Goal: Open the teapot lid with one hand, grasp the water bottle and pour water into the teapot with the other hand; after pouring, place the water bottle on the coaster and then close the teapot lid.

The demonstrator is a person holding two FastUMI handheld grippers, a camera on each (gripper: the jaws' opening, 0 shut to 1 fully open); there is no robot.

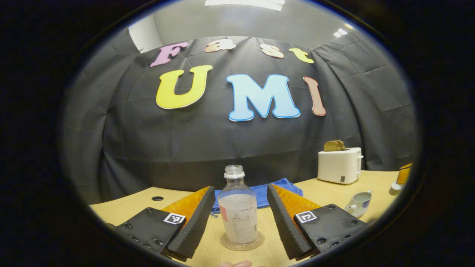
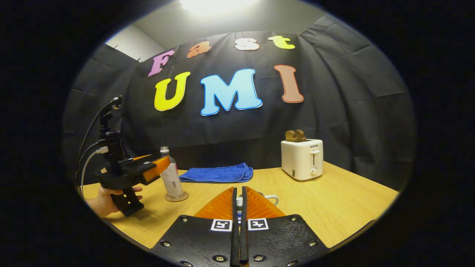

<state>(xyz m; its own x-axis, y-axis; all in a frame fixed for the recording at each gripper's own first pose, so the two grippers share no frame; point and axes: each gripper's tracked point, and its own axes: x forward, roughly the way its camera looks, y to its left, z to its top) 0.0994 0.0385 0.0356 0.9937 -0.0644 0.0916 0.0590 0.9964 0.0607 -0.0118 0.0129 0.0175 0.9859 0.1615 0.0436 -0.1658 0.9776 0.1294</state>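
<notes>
Left gripper [image 1: 240, 211]: black screwed plates, square tags, ribbed fingers [image 1: 195, 222]; cables trailing behind
</notes>
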